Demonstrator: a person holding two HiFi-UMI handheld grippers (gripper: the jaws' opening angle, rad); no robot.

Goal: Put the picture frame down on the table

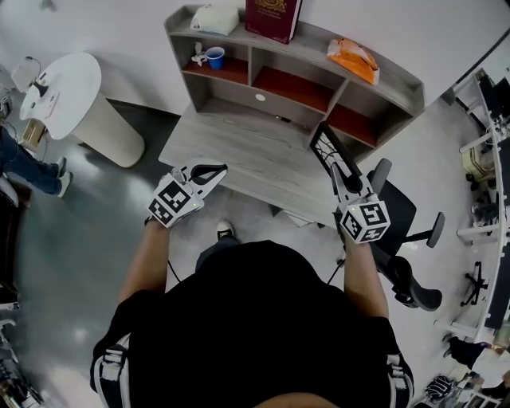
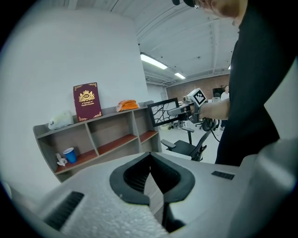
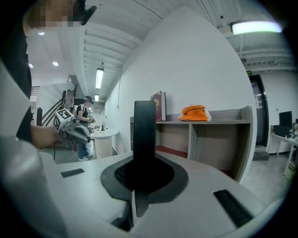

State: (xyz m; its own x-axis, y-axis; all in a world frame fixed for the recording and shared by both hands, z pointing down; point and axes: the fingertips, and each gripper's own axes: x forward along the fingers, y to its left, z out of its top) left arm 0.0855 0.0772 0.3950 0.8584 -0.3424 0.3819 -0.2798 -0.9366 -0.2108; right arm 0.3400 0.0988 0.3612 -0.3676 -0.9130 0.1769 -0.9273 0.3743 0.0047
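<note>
A person's black-clad shoulders (image 1: pixel 255 319) are seen nearest. Ahead of them, the right hand-held gripper (image 1: pixel 338 174) is clamped on the picture frame (image 1: pixel 325 146), which is held tilted in the air over the right end of the bench (image 1: pixel 239 155). The left hand-held gripper (image 1: pixel 212 170) is held at the bench's front edge, jaws together and empty.

- a pale grey wood bench (image 1: pixel 239 159) stands against a white wall (image 1: pixel 119 24).
- along its far edge sits a curved grey shelf unit (image 1: pixel 394 77) with reddish-brown boards in its compartments.
- the floor (image 1: pixel 72 239) is dark grey and glossy, throwing back the light.
- a round white pedestal table (image 1: pixel 68 96) stands to the bench's left.
- a black office chair (image 1: pixel 402 219) is at its right corner.
- long strip lights (image 2: pixel 153 61) run along the white ceiling.
</note>
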